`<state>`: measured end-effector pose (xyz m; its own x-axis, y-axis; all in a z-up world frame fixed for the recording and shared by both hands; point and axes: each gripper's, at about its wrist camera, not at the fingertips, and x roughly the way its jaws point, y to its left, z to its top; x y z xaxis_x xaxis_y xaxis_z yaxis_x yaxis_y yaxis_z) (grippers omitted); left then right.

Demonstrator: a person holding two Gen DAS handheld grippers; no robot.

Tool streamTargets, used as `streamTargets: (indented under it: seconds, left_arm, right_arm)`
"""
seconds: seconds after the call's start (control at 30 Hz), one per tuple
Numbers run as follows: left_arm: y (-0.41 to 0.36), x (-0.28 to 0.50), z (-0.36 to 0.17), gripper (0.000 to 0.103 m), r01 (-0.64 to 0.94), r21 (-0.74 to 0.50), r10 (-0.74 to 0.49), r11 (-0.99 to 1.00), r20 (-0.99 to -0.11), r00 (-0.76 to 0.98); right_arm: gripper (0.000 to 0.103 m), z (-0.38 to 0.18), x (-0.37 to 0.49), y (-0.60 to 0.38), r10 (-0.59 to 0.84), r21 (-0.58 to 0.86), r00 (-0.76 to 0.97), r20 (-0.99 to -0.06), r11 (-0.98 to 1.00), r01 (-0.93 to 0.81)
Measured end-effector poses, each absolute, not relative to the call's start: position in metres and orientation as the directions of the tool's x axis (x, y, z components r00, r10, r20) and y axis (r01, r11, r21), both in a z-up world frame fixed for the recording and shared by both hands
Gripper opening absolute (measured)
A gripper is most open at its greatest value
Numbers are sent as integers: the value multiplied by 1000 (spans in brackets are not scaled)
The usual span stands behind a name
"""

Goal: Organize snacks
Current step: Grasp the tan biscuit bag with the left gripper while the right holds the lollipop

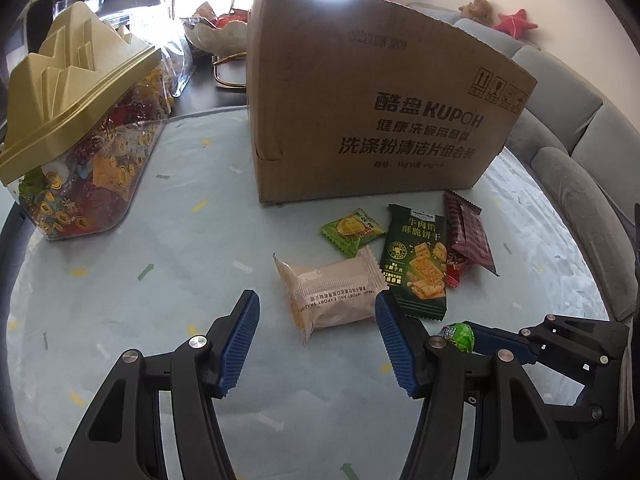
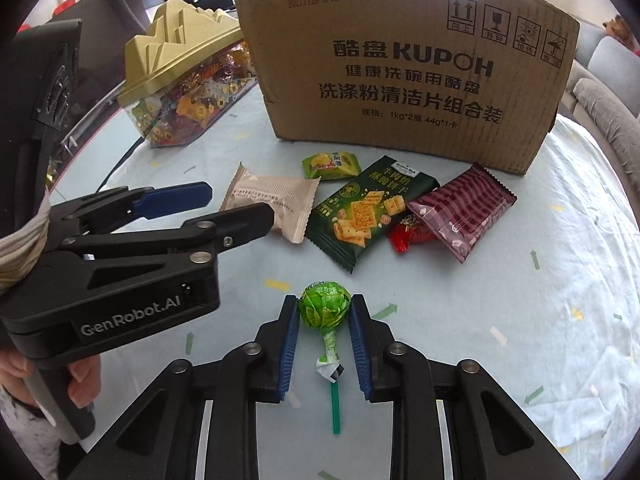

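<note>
At the bottom centre of my right wrist view, my right gripper (image 2: 325,318) has its ribbed blue pads clamped on the round green foil head of a lollipop (image 2: 325,305), its green stick trailing toward the lower edge. At the bottom centre of my left wrist view, my left gripper (image 1: 314,336) stands apart, empty, just before a pale crimped pastry packet (image 1: 330,290). All lie on a smooth pale blue tablecloth (image 1: 180,240) flecked with small arrows. Beyond sit a glossy dark green cracker packet (image 2: 366,208), a striped maroon wrapper (image 2: 464,210) and a small green sachet (image 2: 330,165). Farther back stands a corrugated cardboard box (image 2: 404,64), with a clear candy tub (image 1: 92,176) under a stepped gold lid at upper left, and a grey sofa (image 1: 572,136) at right.
</note>
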<state>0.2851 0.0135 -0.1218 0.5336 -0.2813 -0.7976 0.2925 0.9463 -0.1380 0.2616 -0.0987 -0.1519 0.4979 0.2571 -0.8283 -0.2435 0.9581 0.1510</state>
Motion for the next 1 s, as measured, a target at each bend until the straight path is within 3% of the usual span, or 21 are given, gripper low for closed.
streamTargets:
  seconds: [0.23,0.47,1.0]
  left_arm:
    - [9,299,-130,58,287,-185,-314,940,-797,515]
    - [5,299,-131,40,298,-196,-331,934,-788,519]
    - [7,272,-110,37,280,-163,-300,946,-769,564]
  right_arm:
    - [27,-146,270,-104,253,161,521,-815,963,-217]
    - [27,-145,272,-108,261,179,525,-810,963,-203]
    - [27,-126,258,-125,270,191,557,-786,962,-196]
